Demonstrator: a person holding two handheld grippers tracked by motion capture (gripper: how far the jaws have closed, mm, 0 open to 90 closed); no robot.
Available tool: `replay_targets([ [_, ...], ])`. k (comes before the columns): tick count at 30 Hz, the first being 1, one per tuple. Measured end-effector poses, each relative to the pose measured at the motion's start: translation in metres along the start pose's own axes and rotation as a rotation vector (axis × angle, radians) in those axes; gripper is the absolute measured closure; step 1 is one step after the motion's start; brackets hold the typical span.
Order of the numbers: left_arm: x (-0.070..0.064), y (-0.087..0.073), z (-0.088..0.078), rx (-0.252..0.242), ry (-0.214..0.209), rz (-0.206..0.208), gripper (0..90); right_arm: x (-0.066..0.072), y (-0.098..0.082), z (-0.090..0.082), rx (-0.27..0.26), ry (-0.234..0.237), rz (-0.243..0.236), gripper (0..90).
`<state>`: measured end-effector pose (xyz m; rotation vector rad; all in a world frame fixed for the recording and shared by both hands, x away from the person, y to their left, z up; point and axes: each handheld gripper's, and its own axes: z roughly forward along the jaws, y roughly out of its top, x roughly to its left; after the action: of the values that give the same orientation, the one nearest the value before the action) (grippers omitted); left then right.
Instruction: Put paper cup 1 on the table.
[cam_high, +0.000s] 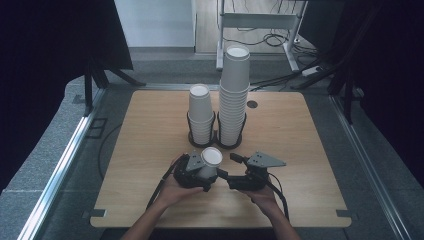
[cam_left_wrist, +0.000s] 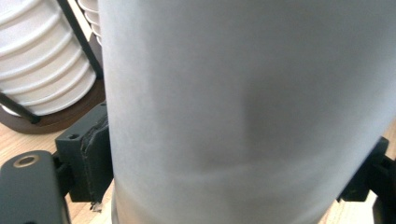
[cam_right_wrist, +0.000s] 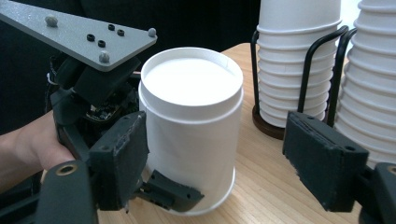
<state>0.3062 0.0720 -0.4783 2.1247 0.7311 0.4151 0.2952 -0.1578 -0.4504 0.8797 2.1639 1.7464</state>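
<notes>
A white paper cup (cam_high: 210, 162) stands upside down on the wooden table (cam_high: 150, 150), near its front middle. My left gripper (cam_high: 206, 176) is shut on its wall; both pads press the cup (cam_left_wrist: 243, 112) in the left gripper view. My right gripper (cam_high: 228, 167) stands open just right of it. In the right gripper view the cup (cam_right_wrist: 191, 126) lies between the jaws, close against the left pad (cam_right_wrist: 121, 158), while the right pad (cam_right_wrist: 322, 161) stands well clear of it. The left gripper's grey plate (cam_right_wrist: 88, 32) sits behind the cup.
Two stacks of white cups stand in black wire holders behind the grippers: a short stack (cam_high: 201, 112) and a tall stack (cam_high: 234, 95). A cable hole (cam_high: 252, 104) lies right of them. A white frame (cam_high: 257, 22) and floor cables lie beyond the table's far edge.
</notes>
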Motion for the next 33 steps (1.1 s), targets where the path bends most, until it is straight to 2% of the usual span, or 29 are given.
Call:
replay_targets([
  [8, -0.007, 0.001, 0.004, 0.022, -0.014, 0.029, 12.8, 0.004, -0.003, 0.009, 0.017, 0.024, 0.013, 18.4],
  [13, -0.011, 0.001, 0.005, 0.029, -0.03, 0.044, 12.8, 0.004, -0.005, 0.016, 0.018, 0.044, 0.047, 17.9],
  [21, -0.015, 0.001, 0.008, 0.041, -0.055, 0.055, 12.8, 0.005, -0.01, 0.026, 0.035, 0.05, 0.049, 18.9],
  [29, -0.016, 0.0, 0.011, 0.049, -0.068, 0.044, 12.3, 0.007, -0.012, 0.029, 0.033, 0.04, 0.048, 22.2],
  [33, -0.015, 0.0, 0.012, 0.043, -0.079, 0.018, 10.9, 0.008, -0.012, 0.029, 0.027, 0.027, 0.037, 22.9],
])
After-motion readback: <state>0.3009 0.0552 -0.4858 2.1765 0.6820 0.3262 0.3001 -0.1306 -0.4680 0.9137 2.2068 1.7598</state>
